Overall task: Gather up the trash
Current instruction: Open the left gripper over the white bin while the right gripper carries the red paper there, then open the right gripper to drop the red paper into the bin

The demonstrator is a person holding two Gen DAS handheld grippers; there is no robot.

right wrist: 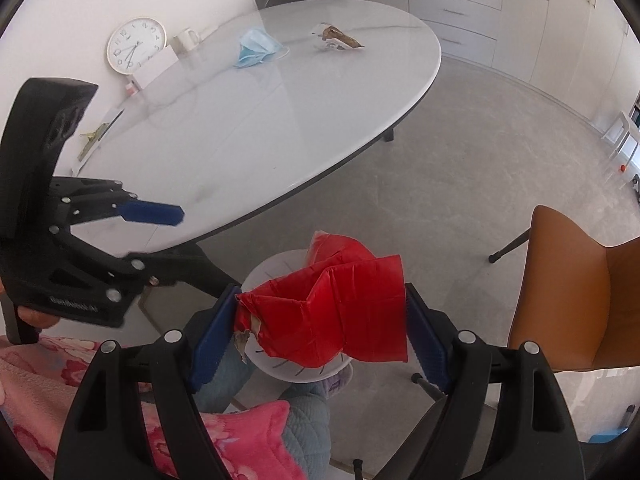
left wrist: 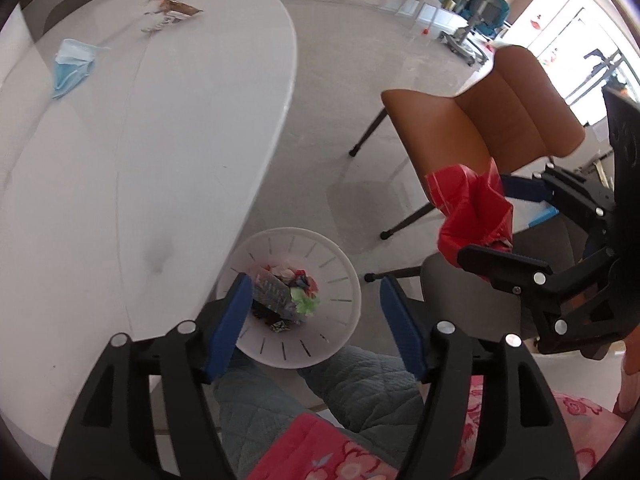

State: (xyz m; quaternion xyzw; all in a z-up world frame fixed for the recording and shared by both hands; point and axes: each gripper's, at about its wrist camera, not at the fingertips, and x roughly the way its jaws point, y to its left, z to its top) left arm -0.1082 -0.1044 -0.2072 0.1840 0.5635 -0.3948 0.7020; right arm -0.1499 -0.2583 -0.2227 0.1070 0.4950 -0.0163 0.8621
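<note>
My right gripper [right wrist: 320, 316] is shut on a crumpled red wrapper [right wrist: 340, 308], held above a white slotted trash bin [right wrist: 260, 272] on the floor; the wrapper also shows in the left wrist view [left wrist: 472, 208]. My left gripper [left wrist: 316, 316] is open and empty, above the bin [left wrist: 340, 280], which holds several bits of trash [left wrist: 288, 292]. On the white oval table [left wrist: 140, 160] lie a blue face mask [left wrist: 70, 68] and a brown snack wrapper [left wrist: 170, 14]; both also show in the right wrist view, the mask [right wrist: 256, 50] and the snack wrapper [right wrist: 336, 38].
An orange chair [left wrist: 480, 120] stands right of the bin. A clock [right wrist: 136, 44], a mug [right wrist: 188, 38] and a white box [right wrist: 156, 66] sit at the table's far left. Cabinets [right wrist: 460, 4] line the back wall. The person's pink clothing [right wrist: 240, 432] is below.
</note>
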